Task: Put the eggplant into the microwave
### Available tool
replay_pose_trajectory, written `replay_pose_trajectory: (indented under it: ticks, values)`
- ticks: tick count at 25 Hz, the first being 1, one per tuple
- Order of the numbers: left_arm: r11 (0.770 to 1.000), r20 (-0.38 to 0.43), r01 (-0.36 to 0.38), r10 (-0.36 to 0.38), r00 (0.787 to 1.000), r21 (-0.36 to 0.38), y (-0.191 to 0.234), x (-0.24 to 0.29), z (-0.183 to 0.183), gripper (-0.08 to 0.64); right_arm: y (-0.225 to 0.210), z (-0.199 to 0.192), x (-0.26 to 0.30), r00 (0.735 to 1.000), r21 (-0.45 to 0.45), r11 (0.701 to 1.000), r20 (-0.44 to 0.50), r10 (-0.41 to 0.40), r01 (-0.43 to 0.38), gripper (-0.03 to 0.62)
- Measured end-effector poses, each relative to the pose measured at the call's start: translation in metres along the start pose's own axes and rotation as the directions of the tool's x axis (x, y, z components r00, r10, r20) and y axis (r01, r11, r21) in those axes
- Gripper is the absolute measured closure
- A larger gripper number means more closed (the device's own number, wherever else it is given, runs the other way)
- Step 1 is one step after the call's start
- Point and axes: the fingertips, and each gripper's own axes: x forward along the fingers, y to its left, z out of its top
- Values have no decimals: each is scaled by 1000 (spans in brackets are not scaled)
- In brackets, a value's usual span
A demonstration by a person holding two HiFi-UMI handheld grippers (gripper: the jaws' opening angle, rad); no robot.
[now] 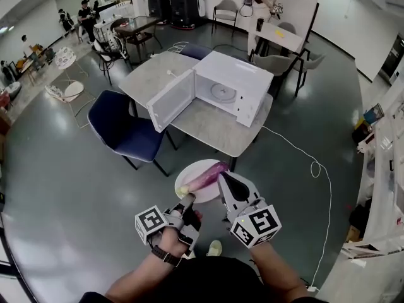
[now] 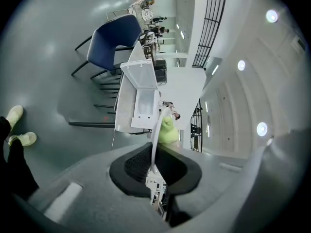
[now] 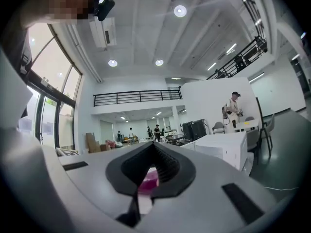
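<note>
While the microwave [image 1: 230, 90] stands on the far table [image 1: 214, 131] with its door [image 1: 170, 100] swung wide to the left, the eggplant [image 1: 205, 177] lies on a white plate [image 1: 203, 196] carried in the air near the person, well short of the table. The left gripper [image 1: 187, 201] is clamped on the plate's near rim, with the thin white edge running between its pads. That makes the plate a tray, so the vegetable need not be squeezed. The right gripper [image 1: 224, 178] reaches over the plate's right side, at the eggplant's purple end. Its jaws are drawn together, and a sliver of purple shows through the slit between them. Whether they pinch it I cannot tell; I judge it is there to steady the eggplant against rolling. The open door leaves the cavity ready, so what remains is the carry to the far table.
</note>
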Motion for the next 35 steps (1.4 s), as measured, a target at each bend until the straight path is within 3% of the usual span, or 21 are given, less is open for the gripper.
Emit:
replay_pose_trajectory:
  ticks: [7, 13, 20, 27, 35]
  values:
    - [1000, 5, -10, 10, 1000, 13, 4, 1, -1, 537, 5, -7, -10, 1000, 49, 999, 8, 24, -24, 591]
    - [996, 31, -34, 32, 999, 86, 6, 3, -7, 537, 3, -7, -20, 999, 49, 998, 10, 49, -50, 591]
    - [998, 42, -39, 37, 998, 54, 10, 18, -24, 537, -10, -5, -37, 998, 39, 997, 15, 62, -63, 591]
    - [997, 44, -34, 31, 999, 69, 3, 35, -36, 537, -24, 4, -44, 996, 25, 996, 36, 79, -80, 591]
    - [997, 47, -41, 38, 998, 64, 3, 56, -24, 537, -47, 6, -34, 997, 37, 997, 43, 64, -66, 591]
